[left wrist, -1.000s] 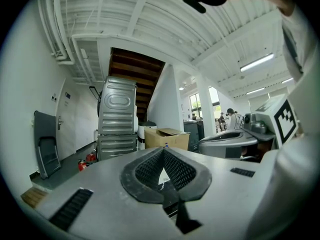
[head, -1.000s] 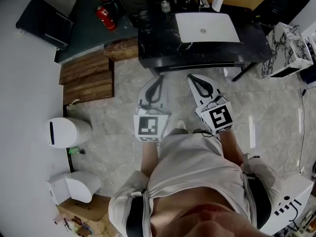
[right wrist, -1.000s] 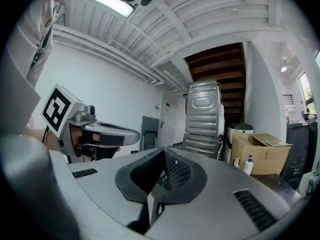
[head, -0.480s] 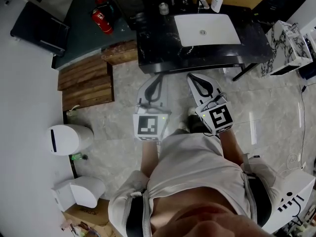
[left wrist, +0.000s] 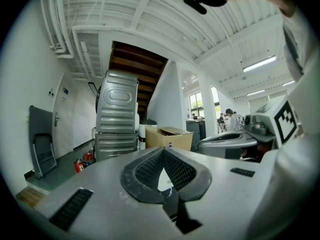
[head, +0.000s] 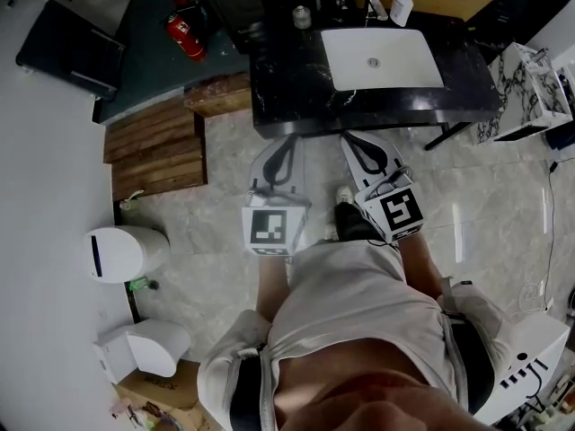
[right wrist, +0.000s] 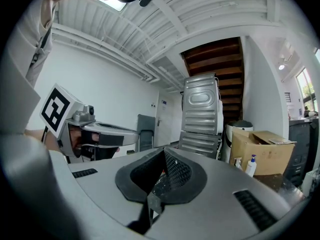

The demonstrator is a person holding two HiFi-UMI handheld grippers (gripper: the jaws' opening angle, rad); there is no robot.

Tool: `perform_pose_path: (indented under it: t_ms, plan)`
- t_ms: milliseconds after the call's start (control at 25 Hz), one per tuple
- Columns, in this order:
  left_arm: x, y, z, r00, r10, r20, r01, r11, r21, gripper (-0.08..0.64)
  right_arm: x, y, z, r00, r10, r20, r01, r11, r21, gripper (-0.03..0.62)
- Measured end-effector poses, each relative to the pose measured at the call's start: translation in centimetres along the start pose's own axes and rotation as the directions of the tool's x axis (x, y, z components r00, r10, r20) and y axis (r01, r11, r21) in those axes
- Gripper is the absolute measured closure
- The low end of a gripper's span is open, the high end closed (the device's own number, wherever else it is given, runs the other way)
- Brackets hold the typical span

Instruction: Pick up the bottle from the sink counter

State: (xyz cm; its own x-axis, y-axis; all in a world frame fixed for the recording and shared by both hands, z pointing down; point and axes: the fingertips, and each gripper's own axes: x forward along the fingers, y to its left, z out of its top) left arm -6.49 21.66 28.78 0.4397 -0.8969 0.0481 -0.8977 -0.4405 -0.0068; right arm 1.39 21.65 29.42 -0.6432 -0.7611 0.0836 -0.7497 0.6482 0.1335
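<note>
Left gripper (head: pixel 289 140) and right gripper (head: pixel 348 139) were both pressed together, empty, with the upright pump bottle (head: pixel 402 5) well ahead across the sink counter (head: pixel 296 88), nearer the right one.

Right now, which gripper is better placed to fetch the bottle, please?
Probably the right gripper: the bottle stands behind the sink, toward the right, on that gripper's side; the left gripper is farther off. Both are shut and empty.
</note>
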Motion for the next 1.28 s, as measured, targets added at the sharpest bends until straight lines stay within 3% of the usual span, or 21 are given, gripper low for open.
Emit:
perform_pose_path:
  t_ms: [640,1280]
  plan:
    - [6.9,2.7,-0.5,0.999,0.041,-0.024,-0.041,0.999,-0.004,0.558,5.4,-5.1,0.0,0.999,0.049,0.009,-0.049,0.999,-0.005,0.6]
    - [12.9,2.8,-0.2,0.995,0.082,-0.05,-0.082,0.997,0.0,0.558,8.3,-10.7,-0.5,0.995,0.1,0.022,-0.1,0.995,0.001,0.6]
